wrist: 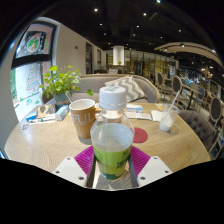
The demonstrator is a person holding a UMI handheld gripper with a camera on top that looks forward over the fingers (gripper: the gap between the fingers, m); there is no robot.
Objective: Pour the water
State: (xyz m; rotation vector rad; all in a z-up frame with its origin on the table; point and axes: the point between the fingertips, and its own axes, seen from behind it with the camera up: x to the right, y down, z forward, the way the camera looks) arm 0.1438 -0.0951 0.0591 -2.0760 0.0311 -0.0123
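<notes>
Your bottle (112,135) sits right between the fingers of the tool (112,163), upright, white cap on top, clear plastic wall, greenish liquid filling its lower part. Both magenta pads (85,158) press against its sides, so you have the tool clamped on the bottle, no gap showing on either flank. The bottle's base hides behind the fingers, so you cannot tell whether it touches the worktop (45,145) or hangs just above it.

Just beyond and slightly left of the bottle stands a brown paper cup (82,118), upright, open at the top, close to the bottle's shoulder. What is inside the cup does not show from here.

On the right side of the round wooden worktop you have a clear glass (166,120) with a straw leaning out of it, well apart from the bottle. Between that glass and the bottle lies a small red coaster (139,135), flat on the wood.

Farther left, papers (45,116) lie spread near the worktop's far edge, and behind them a leafy green plant (60,80) stands by the window. Past the worktop, a pale sofa with a striped cushion (133,88) runs across the room, with chairs (200,105) off to the right.
</notes>
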